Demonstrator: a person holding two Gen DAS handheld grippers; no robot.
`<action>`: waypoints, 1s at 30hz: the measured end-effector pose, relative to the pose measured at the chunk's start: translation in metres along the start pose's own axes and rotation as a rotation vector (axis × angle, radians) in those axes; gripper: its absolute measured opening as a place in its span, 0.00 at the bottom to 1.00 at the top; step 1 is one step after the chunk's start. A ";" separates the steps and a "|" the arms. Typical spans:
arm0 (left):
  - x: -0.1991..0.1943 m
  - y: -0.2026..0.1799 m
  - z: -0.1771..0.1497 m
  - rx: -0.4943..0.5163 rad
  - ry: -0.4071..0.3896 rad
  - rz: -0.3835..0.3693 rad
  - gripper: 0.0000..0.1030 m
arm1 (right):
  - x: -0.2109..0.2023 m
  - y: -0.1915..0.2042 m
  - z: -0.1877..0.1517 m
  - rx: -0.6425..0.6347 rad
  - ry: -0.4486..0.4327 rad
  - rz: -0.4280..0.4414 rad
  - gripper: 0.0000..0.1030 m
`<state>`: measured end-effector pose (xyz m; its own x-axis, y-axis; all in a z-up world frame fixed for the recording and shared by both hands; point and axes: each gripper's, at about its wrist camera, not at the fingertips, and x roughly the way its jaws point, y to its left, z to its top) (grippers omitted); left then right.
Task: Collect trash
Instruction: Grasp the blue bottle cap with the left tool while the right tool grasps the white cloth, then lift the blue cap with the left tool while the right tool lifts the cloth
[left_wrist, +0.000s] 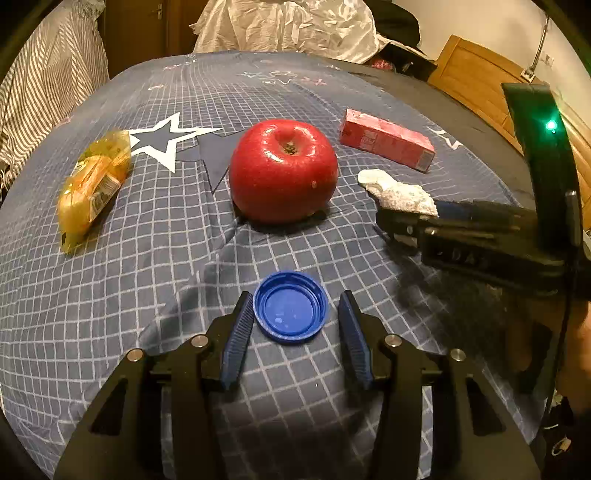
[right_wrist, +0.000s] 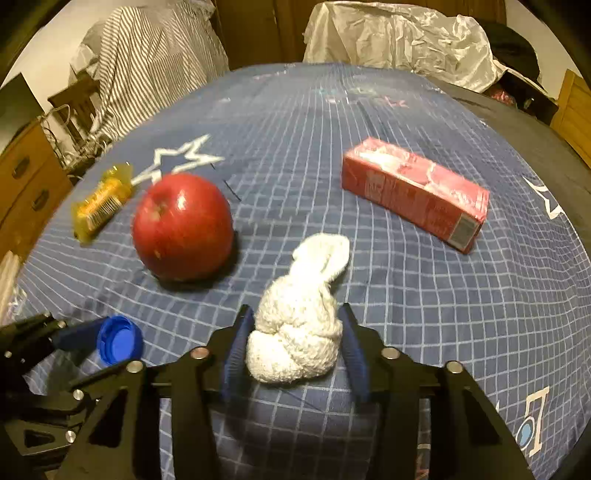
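Both grippers sit on the bed sheet (left_wrist: 147, 258) at once here; my left gripper (left_wrist: 295, 314) is spread wide around the blue cap (left_wrist: 290, 307) at bottom centre of the left view, pads either side, not pinching yet; my right gripper (right_wrist: 295, 332) brackets the white wad (right_wrist: 295, 325) at bottom centre of its view, and I honestly cannot tell if the pads are squeezing it or just beside it. What worries me: the cap is shallow and lies open side up, so closing too high probably flicks it off across the soft sheet; the wad could squish out; the apple (left_wrist: 282, 170) mid-frame isn't trash, and a bump would roll it; pink carton (right_wrist: 417, 192) upper right and yellow wrapper (left_wrist: 92, 184) at left still wait.
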<state>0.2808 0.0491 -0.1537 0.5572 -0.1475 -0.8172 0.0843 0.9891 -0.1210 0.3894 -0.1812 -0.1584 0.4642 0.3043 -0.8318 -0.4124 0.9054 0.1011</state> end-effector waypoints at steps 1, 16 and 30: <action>0.002 -0.002 0.000 0.004 0.002 0.006 0.44 | 0.002 0.000 0.000 0.001 0.001 -0.008 0.40; -0.090 -0.009 -0.035 -0.031 -0.209 0.092 0.37 | -0.137 0.014 -0.058 -0.036 -0.331 0.016 0.34; -0.219 -0.053 -0.082 -0.010 -0.533 0.118 0.37 | -0.297 0.058 -0.154 -0.086 -0.686 -0.031 0.35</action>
<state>0.0864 0.0293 -0.0141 0.9044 -0.0133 -0.4265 -0.0104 0.9985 -0.0532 0.1068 -0.2647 0.0104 0.8557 0.4231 -0.2978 -0.4388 0.8984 0.0156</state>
